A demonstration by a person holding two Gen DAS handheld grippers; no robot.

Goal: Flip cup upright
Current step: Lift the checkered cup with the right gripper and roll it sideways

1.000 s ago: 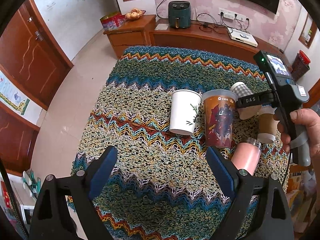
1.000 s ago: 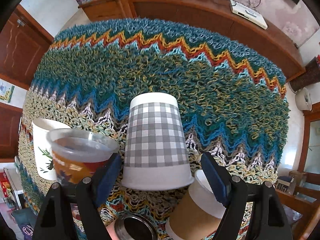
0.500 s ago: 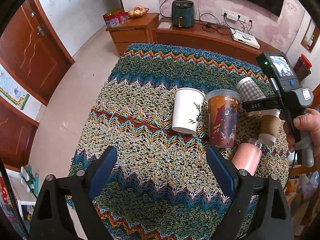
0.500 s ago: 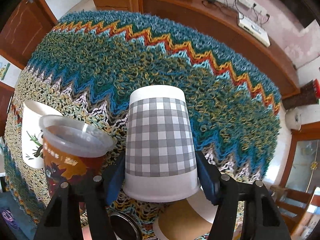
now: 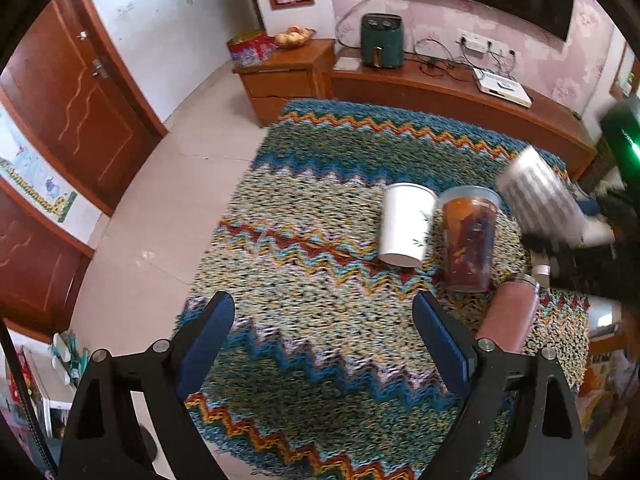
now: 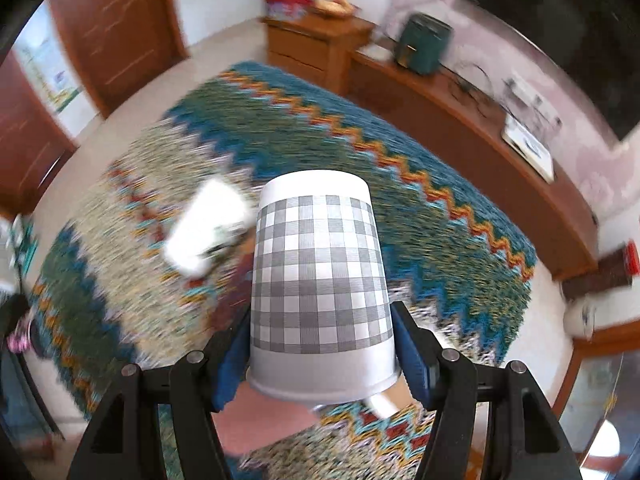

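Note:
My right gripper [image 6: 322, 350] is shut on the grey checked paper cup [image 6: 318, 280], gripping it near its rim, base pointing away from the camera. The cup is lifted off the zigzag knitted tablecloth [image 6: 420, 216]. In the left wrist view the checked cup [image 5: 538, 200] shows blurred and tilted in the air at the right, above the other cups. My left gripper [image 5: 324, 336] is open and empty above the near part of the table.
On the cloth stand a white paper cup [image 5: 404, 224], a clear cup with an orange print [image 5: 470, 244], and a pink bottle [image 5: 510, 314]. A wooden sideboard [image 5: 440, 88] with a green air fryer [image 5: 382, 40] runs behind the table.
My right gripper closed on the checked cup, lifted it off the table and is swinging it up and tilting it. The left gripper pulled back a little and stays open.

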